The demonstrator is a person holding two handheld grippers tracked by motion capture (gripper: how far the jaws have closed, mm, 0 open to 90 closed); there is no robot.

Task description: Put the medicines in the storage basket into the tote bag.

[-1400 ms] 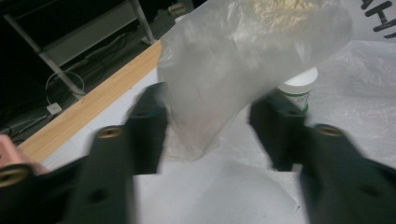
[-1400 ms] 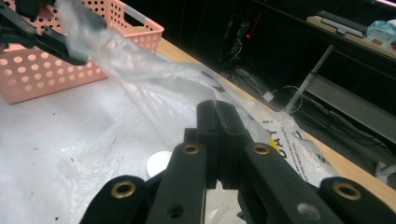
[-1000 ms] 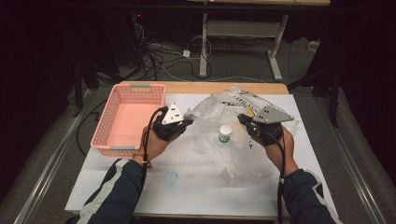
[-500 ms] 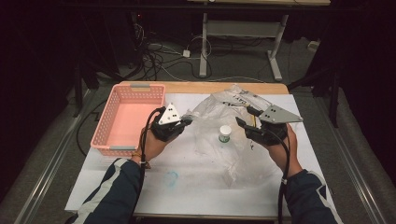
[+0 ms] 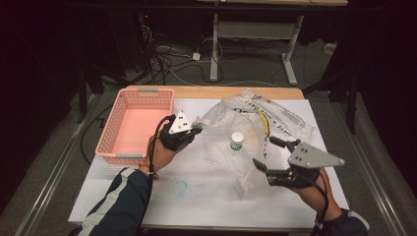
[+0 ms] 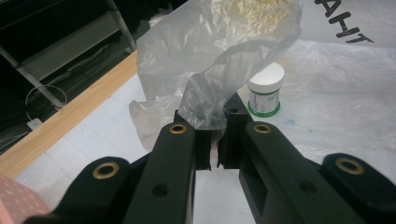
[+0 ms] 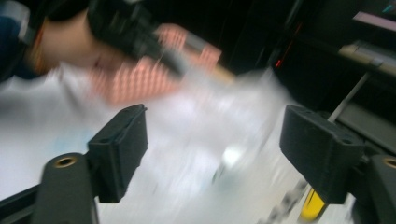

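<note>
High view: left claw (image 5: 195, 131) pinches edge of clear plastic bag (image 5: 255, 120), holding that side lifted off tabletop (image 5: 206, 191), likely to keep mouth accessible. Left gripper view: bag film (image 6: 210, 70) bunched between pressed-together jaws. Small white-capped jar (image 5: 237, 141) stands upright on bag film, near middle of tabletop. Right claw (image 5: 268, 155) jaws just been opening, now spread wide, nothing between them, near bag's right side. Pink basket (image 5: 118, 142) sits beside left hand, presumably destination.
</note>
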